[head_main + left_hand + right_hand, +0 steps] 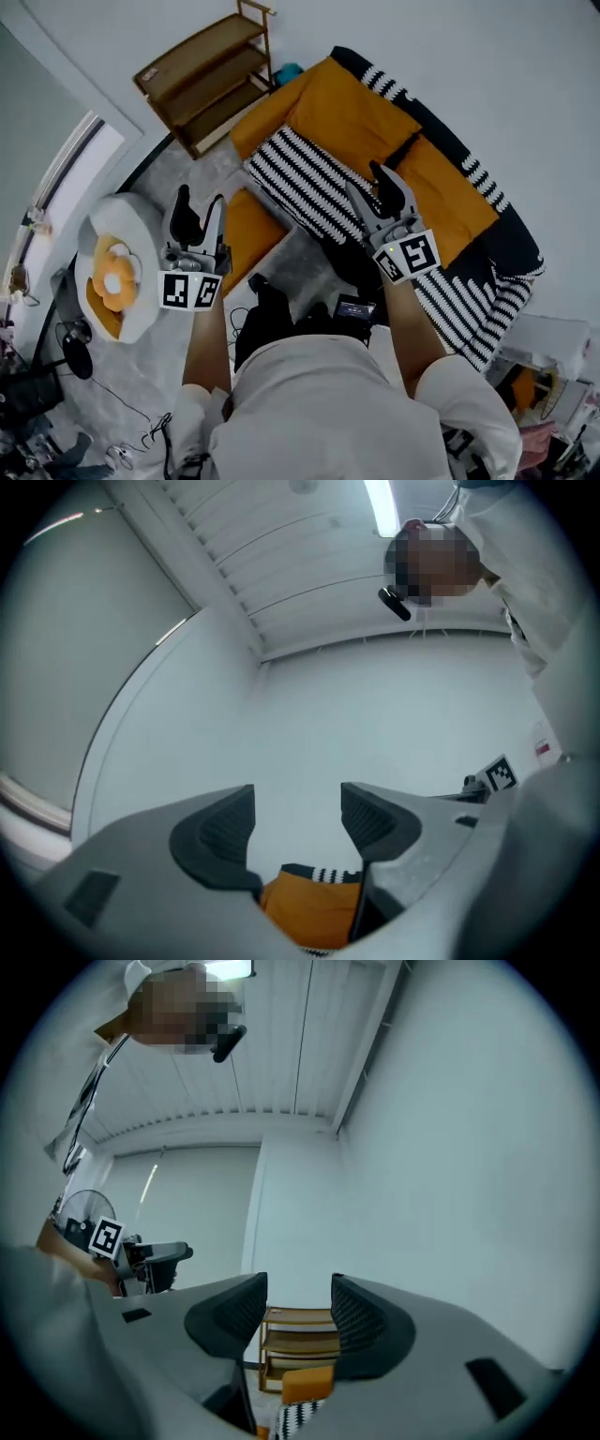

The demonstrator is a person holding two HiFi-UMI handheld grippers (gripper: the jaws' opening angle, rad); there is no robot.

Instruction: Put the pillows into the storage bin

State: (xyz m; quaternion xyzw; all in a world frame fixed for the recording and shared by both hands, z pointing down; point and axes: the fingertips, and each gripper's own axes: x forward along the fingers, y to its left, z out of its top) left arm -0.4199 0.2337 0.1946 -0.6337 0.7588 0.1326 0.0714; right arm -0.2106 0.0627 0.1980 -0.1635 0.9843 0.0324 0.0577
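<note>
Head view: both grippers are held up in front of the person, above the floor at the front edge of the sofa [361, 117].
- Left gripper [200, 202]: off the sofa's front edge, over the floor.
- Right gripper [372, 183]: over the striped blanket [300, 183] on the sofa.

The head view alone shows the task items.
- An orange pillow [251, 232] lies on the floor just beside the sofa front.
- The round white storage bin [131, 208] stands well apart from the sofa, beyond the left gripper. An orange-and-white pillow [114, 277] is already inside it.

Left gripper view: left gripper [297, 808] has its jaws apart with nothing between them, only a bare wall beyond. Low in the gap is an orange pillow with a striped edge [314, 907]; I cannot tell which one. The right gripper's marker cube [502, 773] shows at the side.

Right gripper view: right gripper [298, 1302] also has its jaws apart and holds nothing. The gap frames the far wooden shelf [298, 1335], which the head view places past the sofa's end [211, 80].

Room: bare grey floor lies between the sofa and the bin. Cables [131, 412] trail on the floor farther from the sofa, by the person's left side. A wall runs along the sofa's back.
</note>
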